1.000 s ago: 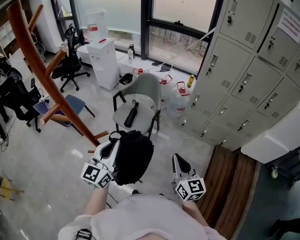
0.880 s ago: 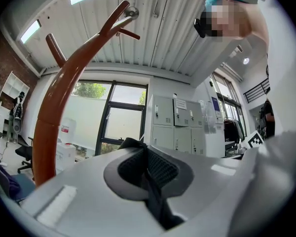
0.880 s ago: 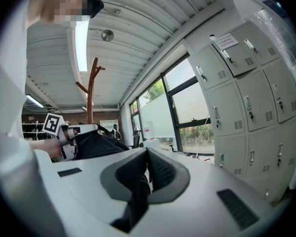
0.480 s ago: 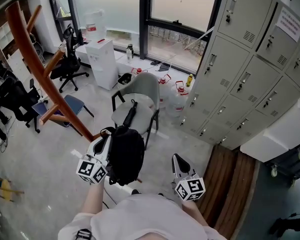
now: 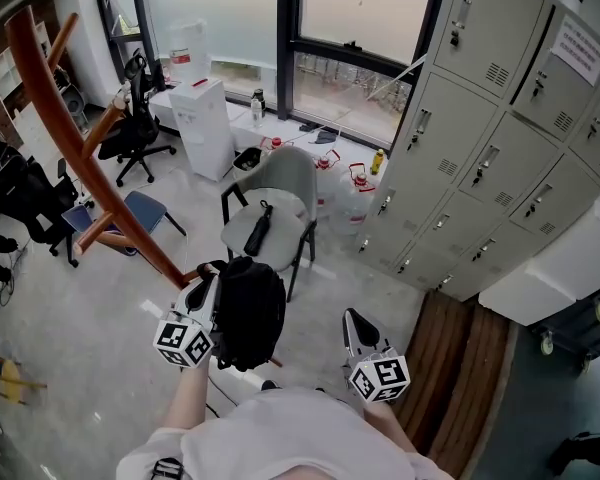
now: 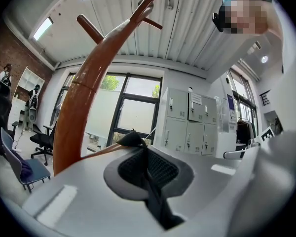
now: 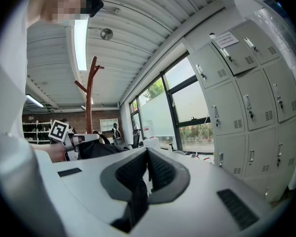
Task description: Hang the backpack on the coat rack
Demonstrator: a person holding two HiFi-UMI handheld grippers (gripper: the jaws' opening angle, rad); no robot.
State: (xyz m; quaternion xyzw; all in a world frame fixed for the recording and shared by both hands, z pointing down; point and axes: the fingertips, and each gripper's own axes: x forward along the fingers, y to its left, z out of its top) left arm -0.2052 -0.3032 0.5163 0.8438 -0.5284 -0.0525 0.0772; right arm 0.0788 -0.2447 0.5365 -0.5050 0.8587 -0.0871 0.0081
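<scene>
While pinching the top loop, left gripper (image 5: 210,280): jaws closed on black backpack (image 5: 248,313); bag hung just right of it, loop up for a peg.
Right gripper (image 5: 352,318): jaws together, empty, well right of bag, out of the way.
Coat rack (image 5: 75,148): wooden, ahead-left of left gripper, pegs above it; likely needed a lift.
Floor (image 5: 60,318): open left of left gripper; grey chair (image 5: 280,208) just beyond bag, lockers (image 5: 480,148) far right.
</scene>
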